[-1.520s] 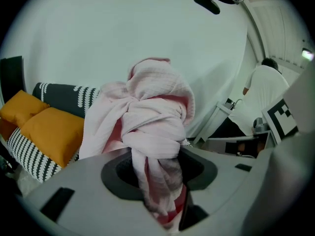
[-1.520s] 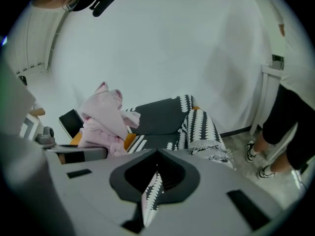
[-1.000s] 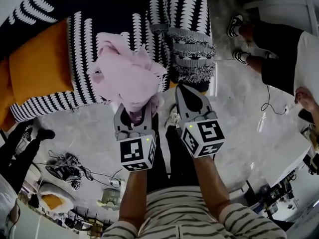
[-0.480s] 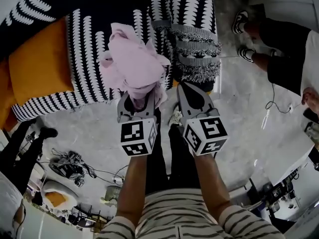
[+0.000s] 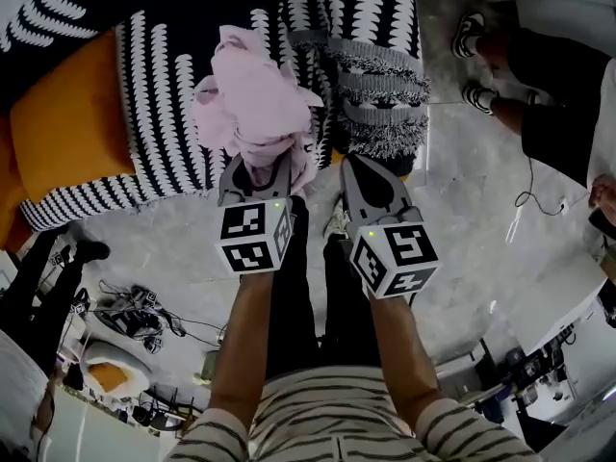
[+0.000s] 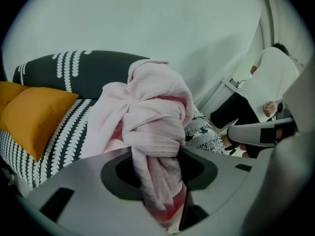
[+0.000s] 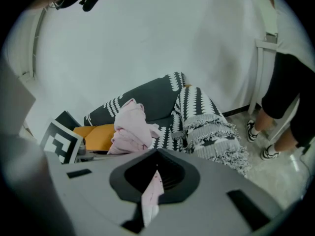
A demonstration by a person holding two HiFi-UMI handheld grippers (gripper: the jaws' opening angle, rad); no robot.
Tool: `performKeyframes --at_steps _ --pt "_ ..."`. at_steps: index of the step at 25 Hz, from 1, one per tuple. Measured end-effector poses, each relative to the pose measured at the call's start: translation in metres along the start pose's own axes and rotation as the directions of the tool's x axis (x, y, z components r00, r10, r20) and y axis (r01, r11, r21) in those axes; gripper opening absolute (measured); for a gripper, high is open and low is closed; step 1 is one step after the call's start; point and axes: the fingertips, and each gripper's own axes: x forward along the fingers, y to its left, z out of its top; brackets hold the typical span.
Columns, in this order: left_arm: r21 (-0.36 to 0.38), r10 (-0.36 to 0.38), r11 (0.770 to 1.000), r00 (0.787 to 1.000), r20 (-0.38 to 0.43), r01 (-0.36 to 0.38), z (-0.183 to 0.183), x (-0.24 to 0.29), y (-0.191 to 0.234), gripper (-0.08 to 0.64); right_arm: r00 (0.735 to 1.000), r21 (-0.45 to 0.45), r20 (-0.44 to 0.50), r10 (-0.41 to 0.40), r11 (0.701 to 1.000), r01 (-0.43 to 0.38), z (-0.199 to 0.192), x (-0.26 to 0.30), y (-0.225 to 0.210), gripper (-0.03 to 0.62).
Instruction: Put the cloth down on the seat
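Observation:
My left gripper (image 5: pixel 258 166) is shut on a bunched pink cloth (image 5: pixel 255 104), which it holds over the front of the seat (image 5: pixel 154 114), a sofa in a black-and-white patterned cover. In the left gripper view the cloth (image 6: pixel 152 112) fills the gap between the jaws of the left gripper (image 6: pixel 157 161) and bulges out beyond them. My right gripper (image 5: pixel 358 169) is just right of the left one, jaws together. In the right gripper view a thin strip of pink cloth (image 7: pixel 151 195) is pinched in the right gripper (image 7: pixel 156 168), and the main bunch (image 7: pixel 130 127) hangs to its left.
An orange cushion (image 5: pixel 67 114) lies on the seat's left part. A fringed patterned throw (image 5: pixel 375 85) hangs over the sofa arm to the right. A person (image 5: pixel 549 75) in dark trousers stands at the right on the marble floor. Cables (image 5: pixel 135 316) lie on the floor at lower left.
My left gripper has moved forward with the cloth, and the bunch now hangs a little further right and nearer the seat. The right gripper has hardly moved.

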Motion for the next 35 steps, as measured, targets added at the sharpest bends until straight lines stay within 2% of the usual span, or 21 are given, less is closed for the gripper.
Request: performKeyframes --at_steps 8,14,25,35 --pt "0.003 0.011 1.0 0.999 -0.036 -0.011 -0.006 0.022 0.009 0.187 1.0 0.004 -0.011 0.006 1.0 -0.006 -0.008 -0.002 0.009 0.012" --pt "0.0 0.002 1.0 0.997 -0.077 -0.002 -0.007 0.055 0.015 0.187 1.0 0.013 -0.014 -0.001 1.0 0.001 -0.006 0.009 -0.001 0.012" --pt "0.001 0.019 1.0 0.994 -0.104 -0.019 -0.004 0.076 0.029 0.191 1.0 0.027 -0.021 -0.004 1.0 0.004 -0.008 0.018 0.003 0.012" --pt "0.004 0.027 1.0 0.99 -0.141 -0.027 -0.01 0.115 0.031 0.195 1.0 0.045 -0.016 -0.019 0.999 0.02 -0.004 0.023 -0.018 0.012"
